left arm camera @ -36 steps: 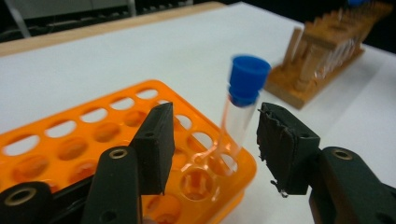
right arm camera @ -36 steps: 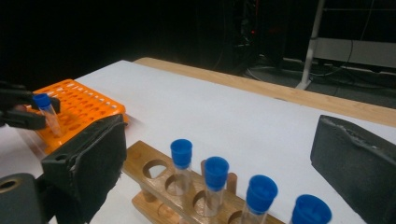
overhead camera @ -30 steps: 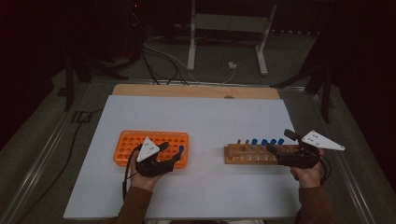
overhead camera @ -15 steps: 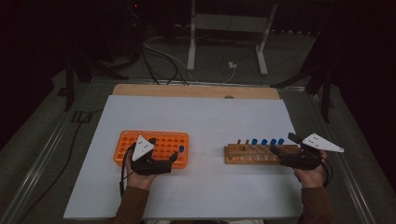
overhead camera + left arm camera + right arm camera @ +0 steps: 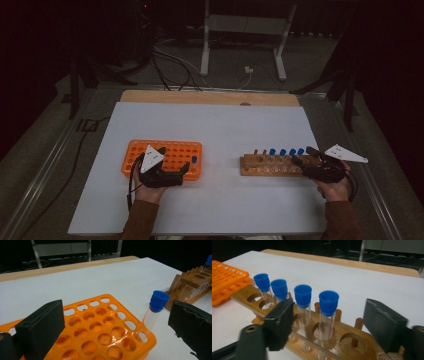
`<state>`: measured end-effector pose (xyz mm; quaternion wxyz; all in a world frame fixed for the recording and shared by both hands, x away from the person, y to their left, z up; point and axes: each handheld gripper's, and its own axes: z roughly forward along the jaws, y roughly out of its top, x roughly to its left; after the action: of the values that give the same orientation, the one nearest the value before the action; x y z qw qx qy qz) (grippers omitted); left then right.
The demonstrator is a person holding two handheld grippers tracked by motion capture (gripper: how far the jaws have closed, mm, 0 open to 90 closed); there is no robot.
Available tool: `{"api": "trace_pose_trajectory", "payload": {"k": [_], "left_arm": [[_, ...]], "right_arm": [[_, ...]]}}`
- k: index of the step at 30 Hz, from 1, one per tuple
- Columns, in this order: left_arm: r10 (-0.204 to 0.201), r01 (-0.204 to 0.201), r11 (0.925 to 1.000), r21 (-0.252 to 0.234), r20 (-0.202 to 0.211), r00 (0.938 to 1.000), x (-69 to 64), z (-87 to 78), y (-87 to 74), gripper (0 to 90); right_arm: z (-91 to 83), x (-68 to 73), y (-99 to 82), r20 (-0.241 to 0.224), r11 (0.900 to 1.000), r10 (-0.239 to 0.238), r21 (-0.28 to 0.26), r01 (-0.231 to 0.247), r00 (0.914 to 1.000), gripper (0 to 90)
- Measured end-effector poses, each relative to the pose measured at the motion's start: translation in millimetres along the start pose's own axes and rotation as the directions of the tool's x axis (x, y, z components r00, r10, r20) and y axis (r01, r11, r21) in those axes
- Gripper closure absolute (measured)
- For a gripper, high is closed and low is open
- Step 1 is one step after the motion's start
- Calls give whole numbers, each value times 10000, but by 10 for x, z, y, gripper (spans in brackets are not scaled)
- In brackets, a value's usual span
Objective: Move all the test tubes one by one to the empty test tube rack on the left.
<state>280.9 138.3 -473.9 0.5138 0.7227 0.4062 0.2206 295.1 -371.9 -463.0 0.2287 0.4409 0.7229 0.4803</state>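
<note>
Your left claw [image 5: 175,167] stands wide open over the near right corner of the orange rack [image 5: 165,159], holding nothing; its jaws have just been opening. Between them, closer to the right jaw and clear of both, a blue-capped tube [image 5: 151,315] leans in a corner hole of the rack.

Your right claw [image 5: 301,159] hangs at the right end of the wooden rack [image 5: 272,165], also open. Its jaws have just been closing, with the nearest tube [image 5: 327,312] standing between them, untouched. Three more capped tubes run on past the claw's left jaw, the next one [image 5: 302,303] just beside that jaw. Both racks sit on the white bench [image 5: 220,125], well apart.
</note>
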Motion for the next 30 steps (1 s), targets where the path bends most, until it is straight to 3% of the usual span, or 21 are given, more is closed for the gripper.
{"api": "trace_pose_trajectory", "payload": {"k": [7,11,20,30], "left_arm": [[27,-27,10000,79,-19,10000,2,12,-5,15],[29,-28,10000,91,-24,10000,1,14,-6,15],[6,-6,10000,96,11,10000,5,15,-8,15],[22,-22,9999,110,35,10000,-3,21,-9,15]], "right_arm": [[14,-13,-53,52,9988,-458,185,457,9989,546],[16,7,-57,165,9972,-730,175,727,9972,633],[27,59,-56,220,9921,-1240,214,1235,9920,713],[28,91,-46,217,9888,-1471,274,1465,9889,765]]}}
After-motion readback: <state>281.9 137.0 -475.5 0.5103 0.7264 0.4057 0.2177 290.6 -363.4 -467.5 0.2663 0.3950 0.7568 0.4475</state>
